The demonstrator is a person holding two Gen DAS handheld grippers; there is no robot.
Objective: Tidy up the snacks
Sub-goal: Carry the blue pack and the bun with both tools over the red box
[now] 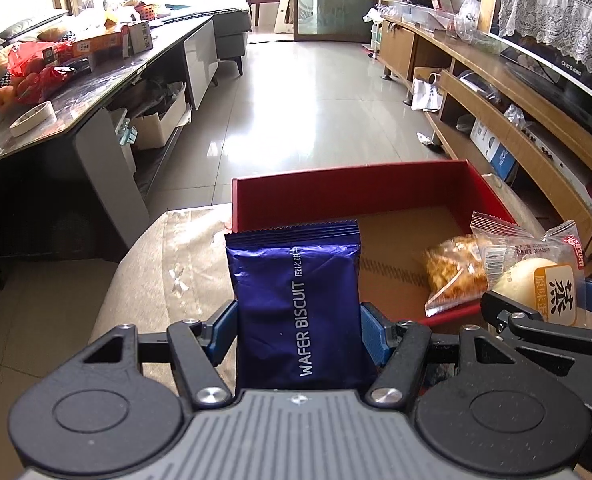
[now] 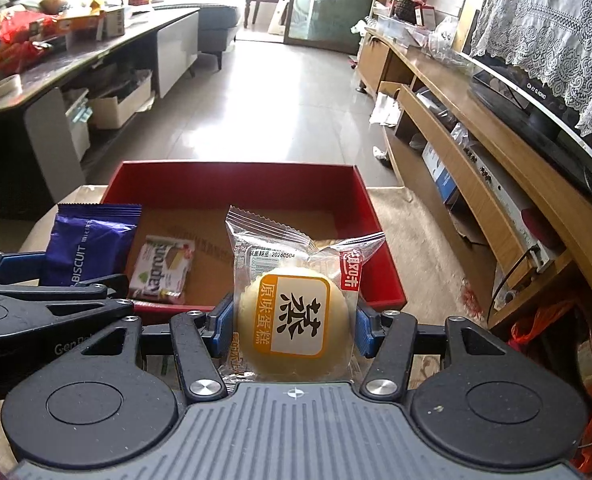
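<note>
My left gripper (image 1: 298, 328) is shut on a blue wafer biscuit packet (image 1: 300, 300), held upright near the front left corner of the red box (image 1: 352, 192). My right gripper (image 2: 292, 326) is shut on a clear-wrapped yellow steamed cake (image 2: 292, 320), held at the box's front edge (image 2: 384, 296). The cake also shows in the left wrist view (image 1: 544, 284), the biscuit packet in the right wrist view (image 2: 88, 248). Inside the box lie a clear bag of golden fried snack (image 1: 454, 270) and a small green-and-white snack packet (image 2: 162, 272).
The box stands on a beige cushioned stool (image 1: 168, 264). A dark table (image 1: 96, 80) with fruit and boxes runs along the left. A wooden TV cabinet (image 2: 476, 152) runs along the right. Tiled floor (image 2: 288, 100) lies beyond.
</note>
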